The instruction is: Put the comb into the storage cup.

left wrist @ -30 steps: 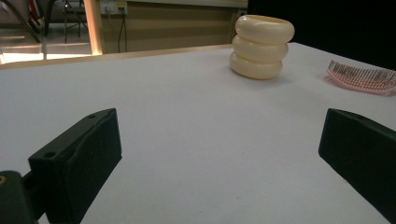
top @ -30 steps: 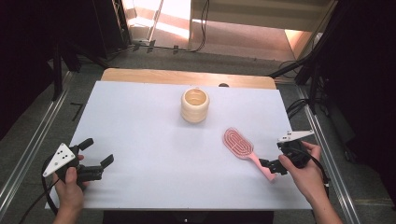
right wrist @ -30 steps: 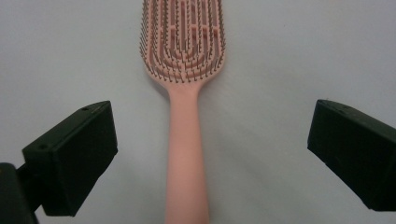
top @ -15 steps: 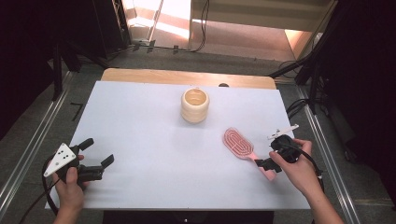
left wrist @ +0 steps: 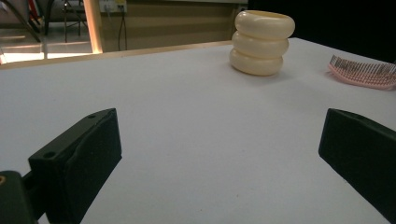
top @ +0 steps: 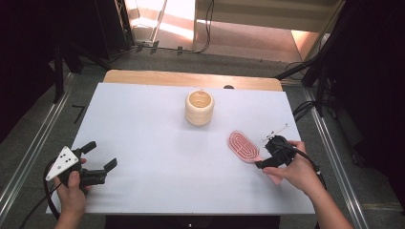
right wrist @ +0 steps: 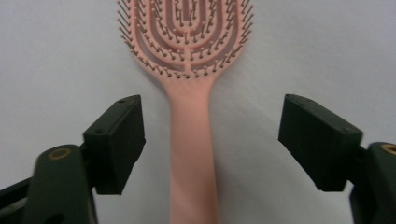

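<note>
A pink hairbrush (top: 242,145) lies bristles up on the white table (top: 143,129) at the right, its handle pointing toward the person. My right gripper (top: 264,160) is lowered over that handle. In the right gripper view the hairbrush (right wrist: 192,112) runs up between the jaws of the right gripper (right wrist: 217,140), which have just been closing; a gap remains on each side of the handle. My left gripper (top: 101,155) rests open at the front left with nothing between its jaws. A cream ribbed cup (top: 199,108) stands upright in the middle back.
The left gripper view looks across the table between the jaws of the left gripper (left wrist: 219,154) to the cup (left wrist: 264,43) and the brush head (left wrist: 364,74). A wooden strip (top: 191,78) borders the table's far edge. Metal rails run along both sides.
My right gripper has moved left and down onto the brush handle, and the hand has turned over it. The left gripper, the cup and the brush have stayed put.
</note>
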